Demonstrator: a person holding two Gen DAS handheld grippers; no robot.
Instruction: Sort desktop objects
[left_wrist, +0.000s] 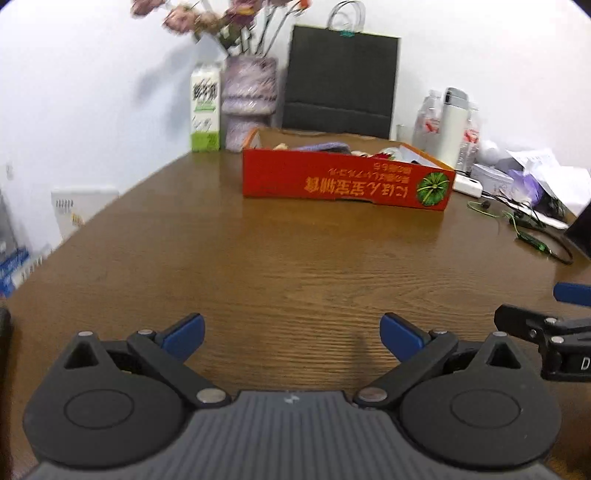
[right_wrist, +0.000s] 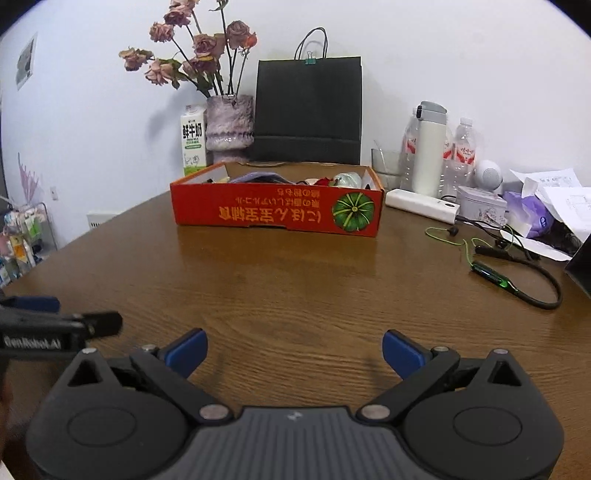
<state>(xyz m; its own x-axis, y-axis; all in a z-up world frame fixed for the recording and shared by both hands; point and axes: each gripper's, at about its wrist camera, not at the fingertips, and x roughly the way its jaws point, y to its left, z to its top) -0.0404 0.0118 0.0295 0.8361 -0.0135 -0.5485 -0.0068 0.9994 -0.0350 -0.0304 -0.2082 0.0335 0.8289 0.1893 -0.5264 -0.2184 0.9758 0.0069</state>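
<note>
A red cardboard box (left_wrist: 343, 177) (right_wrist: 277, 210) with a green pumpkin print stands at the far middle of the brown wooden table (left_wrist: 277, 266) (right_wrist: 295, 288). Several small items lie inside it, mostly hidden by its front wall. My left gripper (left_wrist: 291, 336) hovers open over the near table, nothing between its blue pads. My right gripper (right_wrist: 293, 352) is likewise open and empty, well short of the box. Each gripper shows at the edge of the other's view: the right gripper (left_wrist: 546, 314) and the left gripper (right_wrist: 48, 317).
Behind the box stand a milk carton (right_wrist: 193, 142), a vase of dried roses (right_wrist: 229, 122) and a black paper bag (right_wrist: 308, 110). To the right are a white flask (right_wrist: 428, 147), water bottles (right_wrist: 461, 155), a white power strip (right_wrist: 421, 205), papers and green-black earphones (right_wrist: 495, 277).
</note>
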